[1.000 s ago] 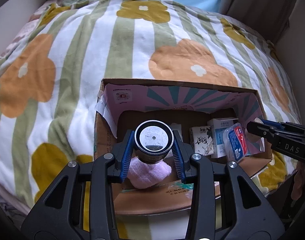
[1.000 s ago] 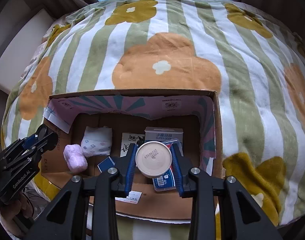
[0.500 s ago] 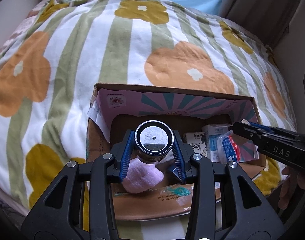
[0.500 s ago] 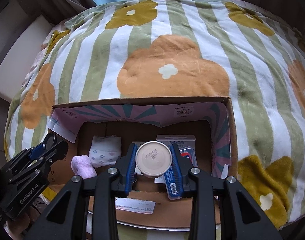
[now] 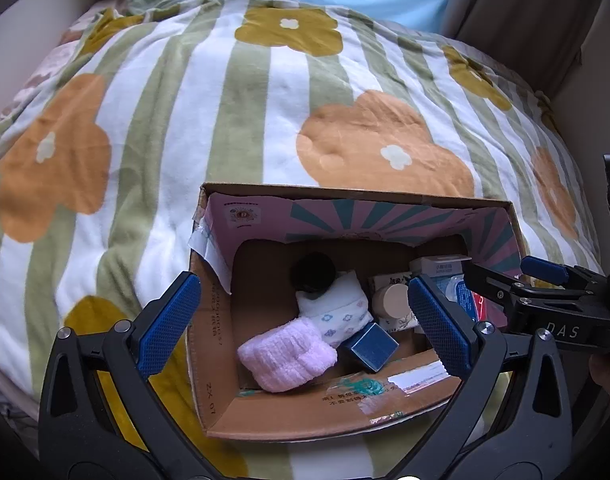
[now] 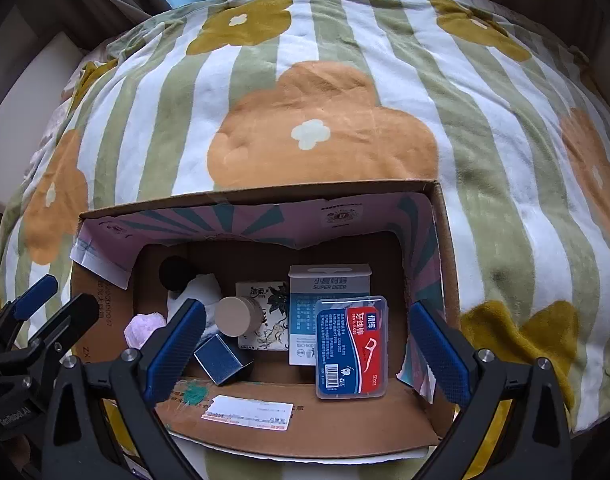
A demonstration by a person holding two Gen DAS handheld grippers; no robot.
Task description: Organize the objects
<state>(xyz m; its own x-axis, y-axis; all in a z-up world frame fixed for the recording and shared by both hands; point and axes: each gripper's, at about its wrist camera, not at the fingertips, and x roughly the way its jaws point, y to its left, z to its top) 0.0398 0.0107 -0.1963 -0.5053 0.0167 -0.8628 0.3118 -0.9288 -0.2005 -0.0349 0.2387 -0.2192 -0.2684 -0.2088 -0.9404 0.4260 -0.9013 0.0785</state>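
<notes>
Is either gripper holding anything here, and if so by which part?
Nothing is held. The left gripper and right gripper are both open above the box.

The box (image 6: pixel 441 248) sits on the blanket (image 6: pixel 325 92). Inside, the floss case (image 6: pixel 351 346) lies right, cartons (image 6: pixel 329 304) behind it, the jar (image 6: pixel 238 316) mid-box, the cube (image 6: pixel 221 359) in front, towel (image 5: pixel 287 354) left.

Blk gripper (image 5: pixel 303 324) frames w/ blue ribbed pads (image 5: pixel 167 322), silver screws.
</notes>
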